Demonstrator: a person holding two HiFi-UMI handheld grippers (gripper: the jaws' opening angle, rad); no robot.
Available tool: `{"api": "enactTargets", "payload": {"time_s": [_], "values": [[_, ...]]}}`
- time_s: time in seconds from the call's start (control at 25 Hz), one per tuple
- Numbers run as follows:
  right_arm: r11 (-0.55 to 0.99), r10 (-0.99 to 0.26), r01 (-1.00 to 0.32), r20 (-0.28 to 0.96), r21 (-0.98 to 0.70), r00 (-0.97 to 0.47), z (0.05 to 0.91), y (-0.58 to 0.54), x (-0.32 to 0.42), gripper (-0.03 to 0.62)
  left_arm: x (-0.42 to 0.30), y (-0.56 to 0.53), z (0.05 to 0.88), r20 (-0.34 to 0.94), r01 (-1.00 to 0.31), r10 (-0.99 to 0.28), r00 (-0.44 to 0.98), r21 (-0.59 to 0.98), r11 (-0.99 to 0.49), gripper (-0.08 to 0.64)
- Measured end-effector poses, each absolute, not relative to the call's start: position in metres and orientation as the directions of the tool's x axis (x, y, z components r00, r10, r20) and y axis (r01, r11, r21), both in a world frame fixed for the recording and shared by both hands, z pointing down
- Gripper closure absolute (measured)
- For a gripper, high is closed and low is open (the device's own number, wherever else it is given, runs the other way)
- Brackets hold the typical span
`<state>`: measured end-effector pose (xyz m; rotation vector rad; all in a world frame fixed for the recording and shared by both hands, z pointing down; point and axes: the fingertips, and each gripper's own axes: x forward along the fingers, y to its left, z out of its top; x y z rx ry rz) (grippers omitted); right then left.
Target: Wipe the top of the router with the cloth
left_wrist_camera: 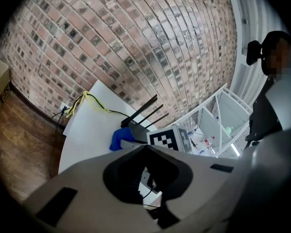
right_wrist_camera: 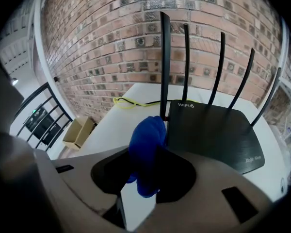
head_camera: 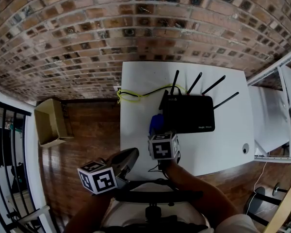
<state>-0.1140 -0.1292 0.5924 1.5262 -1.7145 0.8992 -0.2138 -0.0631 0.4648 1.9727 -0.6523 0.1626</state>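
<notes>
Nearest the person, off the white table's [head_camera: 136,81] front-left corner and over the wooden floor, the left gripper [head_camera: 133,152] hangs with its jaws a narrow gap apart and nothing between them. Just past it, above the table's front edge, the right gripper [head_camera: 157,132] points steeply down with its jaws clamped on a bunched blue cloth [head_camera: 156,124], which sits just beside the left end of the black router [head_camera: 189,113]; whether they touch is unclear. Beyond that, the router lies flat at mid-table, its long axis running left to right, parallel to the brick wall [head_camera: 111,23], with its front edge toward the person. Its antennas [right_wrist_camera: 165,62] rise from the far edge. From the head view four antennas show, splayed to the right. Only the right gripper view counts five, upright, and shows the lettering on the router's top. Farther back a yellow cable [head_camera: 131,96] loops at the table's far-left corner. Only the left gripper view shows white shelves [left_wrist_camera: 218,125] off to the right.
</notes>
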Motion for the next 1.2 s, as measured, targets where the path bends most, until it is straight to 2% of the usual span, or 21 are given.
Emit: {"api": "enactTargets", "payload": {"time_s": [0.12,0.36,0.68,1.04,1.2], "values": [[0.002,-0.526,-0.995,0.846,-0.104,-0.09,0.59,-0.144,-0.111,0.459,-0.216,-0.065,0.466,0.389,-0.512,-0.371,0.843,0.792,-0.333,0.534],[-0.048,-0.508,-0.993,0.859,-0.104,-0.065,0.592,-0.167,-0.102,0.459,-0.221,-0.07,0.465,0.385,-0.514,-0.381,0.84,0.79,-0.334,0.534],[0.01,-0.533,-0.991,0.838,-0.132,-0.116,0.589,-0.171,-0.104,0.459,-0.229,-0.068,0.467,0.384,-0.517,-0.393,0.836,0.791,-0.326,0.534],[0.143,-0.642,-0.95,0.705,-0.277,-0.302,0.545,-0.133,-0.113,0.459,-0.212,-0.054,0.468,0.357,-0.483,-0.37,0.858,0.807,-0.341,0.534],[0.144,-0.665,-0.938,0.672,-0.314,-0.327,0.53,-0.106,-0.095,0.459,-0.191,-0.045,0.469,0.359,-0.474,-0.339,0.869,0.8,-0.368,0.534]]}}
